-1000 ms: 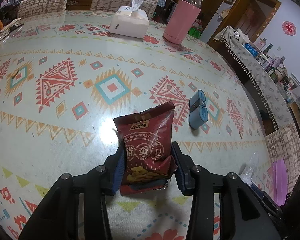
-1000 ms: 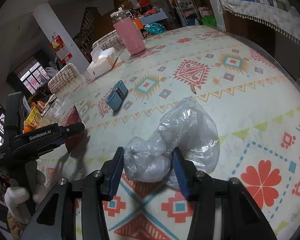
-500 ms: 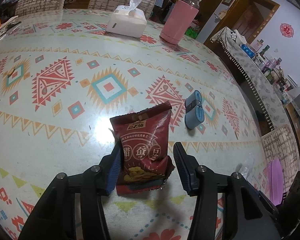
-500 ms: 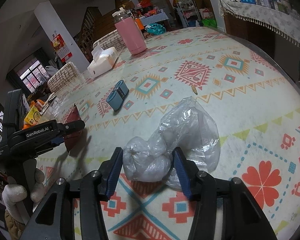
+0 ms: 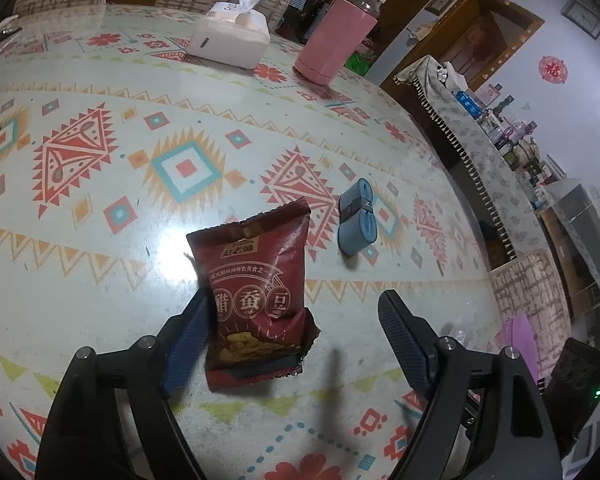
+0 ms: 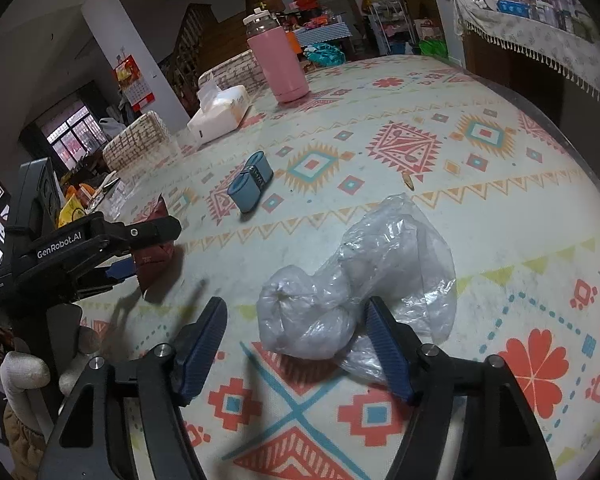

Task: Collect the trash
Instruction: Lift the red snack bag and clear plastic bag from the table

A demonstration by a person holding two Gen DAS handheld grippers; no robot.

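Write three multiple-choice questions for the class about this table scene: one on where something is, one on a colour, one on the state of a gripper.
1. Where does the blue roll lie?
A. on the tablecloth beyond the snack packet
B. on a chair
C. inside the plastic bag

2. What colour is the flask?
A. green
B. pink
C. black

3. How is the right gripper?
A. shut on the flask
B. open, with the plastic bag between its fingers
C. out of view

Answers: 1 A, it rests on the cloth; 2 B, a pink body; 3 B, a gap shows beside the bag.
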